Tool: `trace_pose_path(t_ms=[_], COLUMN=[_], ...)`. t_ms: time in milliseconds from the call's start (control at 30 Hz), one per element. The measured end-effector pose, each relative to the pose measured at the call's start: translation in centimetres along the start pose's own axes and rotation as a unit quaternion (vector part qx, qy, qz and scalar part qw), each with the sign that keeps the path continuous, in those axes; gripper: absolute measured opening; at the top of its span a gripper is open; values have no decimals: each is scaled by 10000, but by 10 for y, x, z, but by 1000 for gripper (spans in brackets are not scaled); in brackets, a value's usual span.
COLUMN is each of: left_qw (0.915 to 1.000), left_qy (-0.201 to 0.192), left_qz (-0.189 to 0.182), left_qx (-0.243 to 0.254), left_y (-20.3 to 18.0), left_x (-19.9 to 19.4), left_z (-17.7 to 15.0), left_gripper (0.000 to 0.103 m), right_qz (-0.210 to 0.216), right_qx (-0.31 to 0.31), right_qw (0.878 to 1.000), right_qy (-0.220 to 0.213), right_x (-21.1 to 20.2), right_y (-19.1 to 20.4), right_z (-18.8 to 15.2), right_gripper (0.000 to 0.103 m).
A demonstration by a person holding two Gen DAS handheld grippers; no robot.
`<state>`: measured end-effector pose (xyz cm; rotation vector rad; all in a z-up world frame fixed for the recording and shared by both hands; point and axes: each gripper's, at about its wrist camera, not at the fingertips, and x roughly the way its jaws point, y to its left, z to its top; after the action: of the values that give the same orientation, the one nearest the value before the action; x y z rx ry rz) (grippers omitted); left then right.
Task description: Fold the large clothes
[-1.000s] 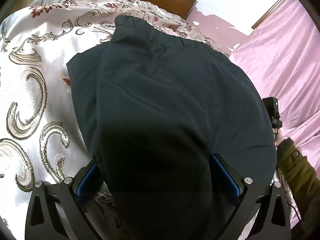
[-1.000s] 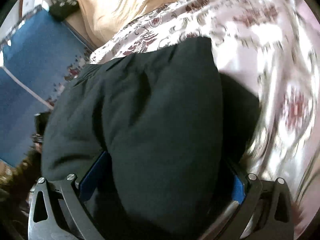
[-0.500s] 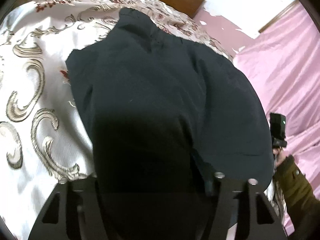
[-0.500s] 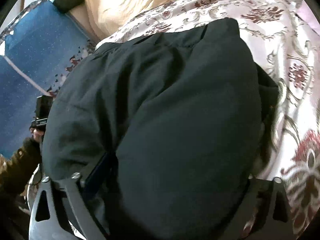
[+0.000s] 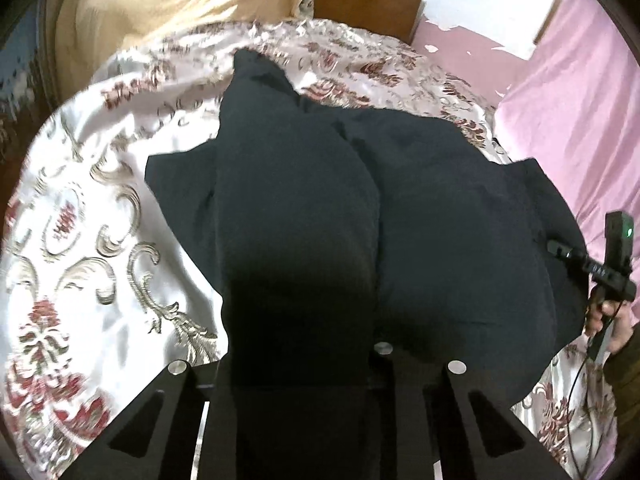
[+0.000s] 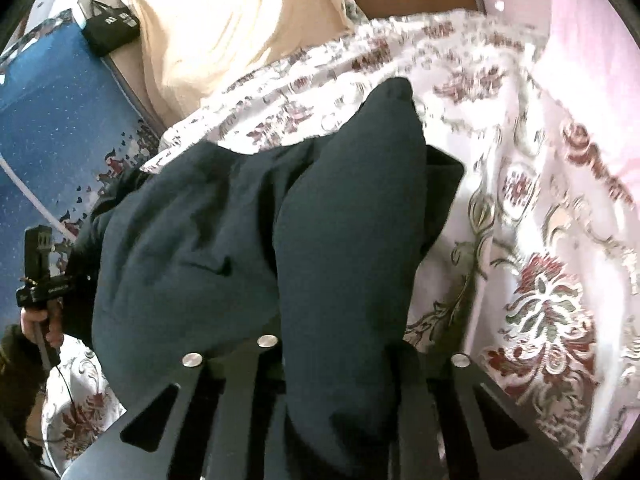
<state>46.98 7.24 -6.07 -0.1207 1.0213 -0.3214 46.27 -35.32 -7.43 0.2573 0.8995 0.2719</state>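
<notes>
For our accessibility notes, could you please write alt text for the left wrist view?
A dark garment drapes over the left gripper, which is shut on it, above a floral bedspread; the right gripper shows at the right edge.

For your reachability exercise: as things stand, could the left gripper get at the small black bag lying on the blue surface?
Probably not. The left gripper is shut on the dark garment, and the black bag lies far off, beyond the floral bedspread.
</notes>
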Motion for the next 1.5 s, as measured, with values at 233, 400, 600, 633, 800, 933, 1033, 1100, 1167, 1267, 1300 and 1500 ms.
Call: trace_pose_path(t_ms=[233,400,600,633,800,933,1033,1100,1167,1267,1300,1500], left_qw=[9997,9994,9998,9997,9991,9979,9963,9951,9944,9943,9947,9992], left_qy=[-109,8,119,144,251,287,341,374,410,454,422,150], left_qz=[-57,115,9,-12,-177,-415,-589,-688,-747,-748,-733,-200], left_qx=[197,334,-127,-175,-292,-394,-522,-598,-631,-612,-583,-305], left_y=[-20,-32,-11,-7,10,22,32,37,40,40,38,9], left_x=[-46,-62,-45,-40,-19,-7,5,11,14,14,11,-20], left_z=[-9,-34,-52,-54,-61,-71,-77,-81,-82,-83,-84,-75], left_gripper=[18,18,18,18,21,25,29,31,32,30,27,18], right_qz=[230,186,-345,-431,-596,-201,473,1010,1326,1473,1475,961], right_qx=[-234,-489,-292,-282,-245,-150,176,608,600,549,590,482], right_qw=[9993,9985,9986,9982,9956,9938,9891,9811,9784,9759,9762,9896], right_qy=[-180,-146,278,312,674,1081,1386,1536,1471,1516,1475,955], right_x=[-52,-89,-66,-59,-21,10,32,46,49,46,42,-6], right_y=[33,62,34,28,-7,-27,-46,-56,-51,-38,-33,4], right_z=[-2,-5,-11,-11,-6,-8,-12,-23,-33,-45,-50,-54], right_gripper=[8,8,17,24,64,94,98,100,100,92,86,30])
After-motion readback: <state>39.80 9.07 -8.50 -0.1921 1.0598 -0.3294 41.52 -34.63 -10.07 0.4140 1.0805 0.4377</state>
